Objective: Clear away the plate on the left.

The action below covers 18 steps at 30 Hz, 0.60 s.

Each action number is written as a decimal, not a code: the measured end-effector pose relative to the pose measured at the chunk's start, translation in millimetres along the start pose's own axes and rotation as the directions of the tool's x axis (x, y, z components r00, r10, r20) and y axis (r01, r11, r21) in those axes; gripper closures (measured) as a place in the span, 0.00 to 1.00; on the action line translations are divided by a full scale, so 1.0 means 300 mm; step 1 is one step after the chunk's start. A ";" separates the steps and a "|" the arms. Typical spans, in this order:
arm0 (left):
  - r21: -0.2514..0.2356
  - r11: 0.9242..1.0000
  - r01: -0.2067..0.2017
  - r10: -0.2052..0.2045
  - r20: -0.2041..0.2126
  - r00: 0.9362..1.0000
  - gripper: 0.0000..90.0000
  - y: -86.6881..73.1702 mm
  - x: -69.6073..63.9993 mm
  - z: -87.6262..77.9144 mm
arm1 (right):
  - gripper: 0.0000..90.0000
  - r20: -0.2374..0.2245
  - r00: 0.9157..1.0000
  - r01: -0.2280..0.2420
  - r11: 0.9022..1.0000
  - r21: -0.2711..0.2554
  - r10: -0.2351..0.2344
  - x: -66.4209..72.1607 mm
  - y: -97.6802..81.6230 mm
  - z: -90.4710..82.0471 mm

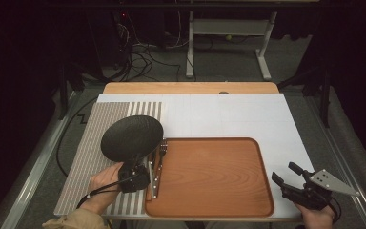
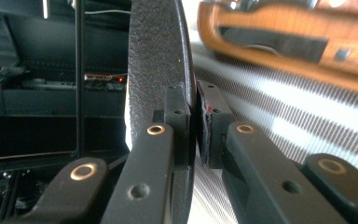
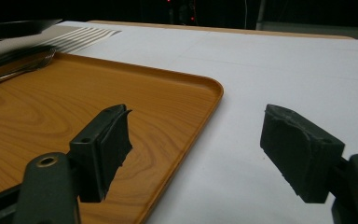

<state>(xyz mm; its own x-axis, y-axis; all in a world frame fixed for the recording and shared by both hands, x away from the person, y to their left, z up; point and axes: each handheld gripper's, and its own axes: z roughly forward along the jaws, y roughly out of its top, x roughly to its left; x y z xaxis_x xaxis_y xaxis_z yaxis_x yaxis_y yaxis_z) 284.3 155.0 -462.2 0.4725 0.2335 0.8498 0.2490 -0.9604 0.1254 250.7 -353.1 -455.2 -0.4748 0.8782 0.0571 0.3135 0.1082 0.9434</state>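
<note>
So, looks like mid-carry: left hand-held gripper clamped tight on rim of black plate, plate lifted and tilted over left edge of wooden tray, above striped mat at bench left side. Fork lies along tray's left edge. Right hand-held gripper spread wide, empty, near bench front right corner. Guessing next: level plate, lower onto tray, avoid fork.
</note>
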 end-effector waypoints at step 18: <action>-0.099 0.994 -0.040 0.040 -0.012 0.999 0.90 0.104 0.013 -0.091 | 0.27 0.000 1.000 0.001 1.000 0.005 -0.001 -0.001 -0.001 0.003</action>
<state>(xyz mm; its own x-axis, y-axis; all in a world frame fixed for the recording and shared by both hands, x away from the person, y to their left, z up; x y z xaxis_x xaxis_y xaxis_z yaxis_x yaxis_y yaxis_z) 270.8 121.8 -441.1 0.4718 0.1935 0.8602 0.1452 -0.9794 0.1407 251.4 -352.9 -455.8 -0.4754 0.8780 0.0563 0.3171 0.1113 0.9418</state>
